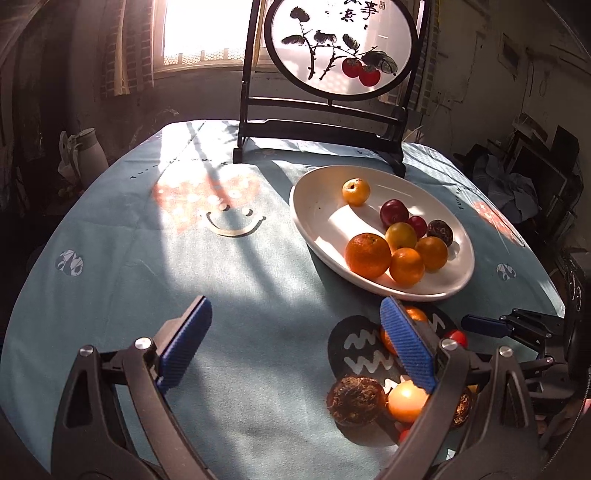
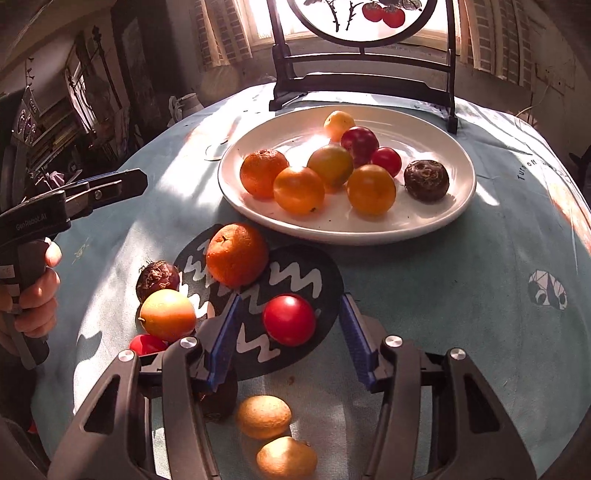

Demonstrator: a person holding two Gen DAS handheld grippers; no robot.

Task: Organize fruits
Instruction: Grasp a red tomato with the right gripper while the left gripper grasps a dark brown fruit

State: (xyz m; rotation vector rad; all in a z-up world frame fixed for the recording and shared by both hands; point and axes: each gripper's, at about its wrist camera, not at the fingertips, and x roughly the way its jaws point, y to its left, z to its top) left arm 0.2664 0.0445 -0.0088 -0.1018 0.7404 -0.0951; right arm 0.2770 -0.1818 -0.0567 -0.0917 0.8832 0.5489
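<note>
The right gripper (image 2: 290,332) stands spread around a red fruit (image 2: 289,319) on the tablecloth (image 2: 443,295), pads clear of it; the left gripper (image 1: 295,343) is spread wide over bare cloth; beyond, the white plate (image 2: 458,206) holds eight fruits.

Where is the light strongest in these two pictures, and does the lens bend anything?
Left wrist view: the window behind is blown out white, and sun stripes cross the tablecloth. Right wrist view: glare washes out the plate near the yellow fruit. In both views the fisheye lens curves the table edge and darkens the corners.
</note>
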